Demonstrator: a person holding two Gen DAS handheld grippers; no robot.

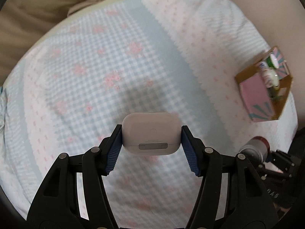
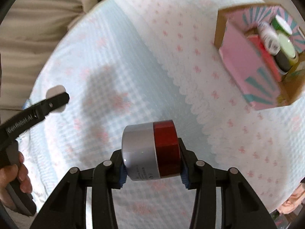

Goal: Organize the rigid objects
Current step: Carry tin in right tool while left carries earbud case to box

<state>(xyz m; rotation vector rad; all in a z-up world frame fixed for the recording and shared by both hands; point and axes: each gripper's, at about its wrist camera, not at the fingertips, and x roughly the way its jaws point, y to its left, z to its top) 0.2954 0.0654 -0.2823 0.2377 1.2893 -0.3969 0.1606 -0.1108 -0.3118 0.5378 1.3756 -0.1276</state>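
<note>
My left gripper point(image 1: 151, 133) is shut on a white earbud case point(image 1: 151, 133) and holds it above the bedspread. My right gripper point(image 2: 151, 150) is shut on a silver and red jar point(image 2: 150, 150), held on its side above the bed. The jar also shows in the left wrist view point(image 1: 254, 148) at the right edge. A pink and teal cardboard box point(image 2: 253, 63) stands open at the far right, with several small jars and bottles point(image 2: 282, 45) inside. The box also shows in the left wrist view point(image 1: 263, 87).
A blue gingham and pink patterned bedspread point(image 1: 114, 66) covers the bed. Beige bedding point(image 1: 38, 13) lies beyond its far edge. The left gripper's body and the hand holding it point(image 2: 19, 133) sit at the left of the right wrist view.
</note>
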